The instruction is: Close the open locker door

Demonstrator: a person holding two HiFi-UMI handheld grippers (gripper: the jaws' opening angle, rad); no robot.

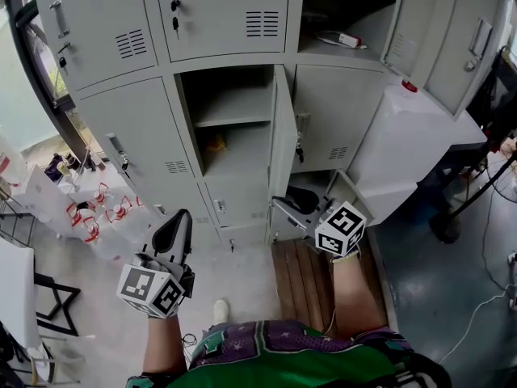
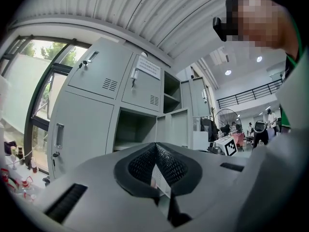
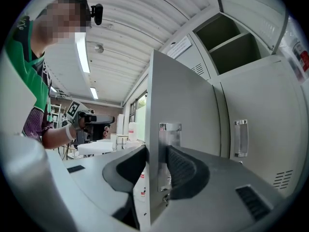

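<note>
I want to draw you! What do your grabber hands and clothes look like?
The left gripper and right gripper are grey with black ribbed pads. Each carries a white cube with black square markers. The shirt is green and purple patterned, with a white wristband on the left wrist.

The open locker door (image 1: 282, 128) juts edge-on at frame centre, walling the open compartment (image 1: 230, 111) off from the right. From the left the way in is free. A white container (image 1: 400, 148) crowds the right, cluttered bottles (image 1: 89, 208) the left, with bare floor (image 1: 242, 277) between.
</note>
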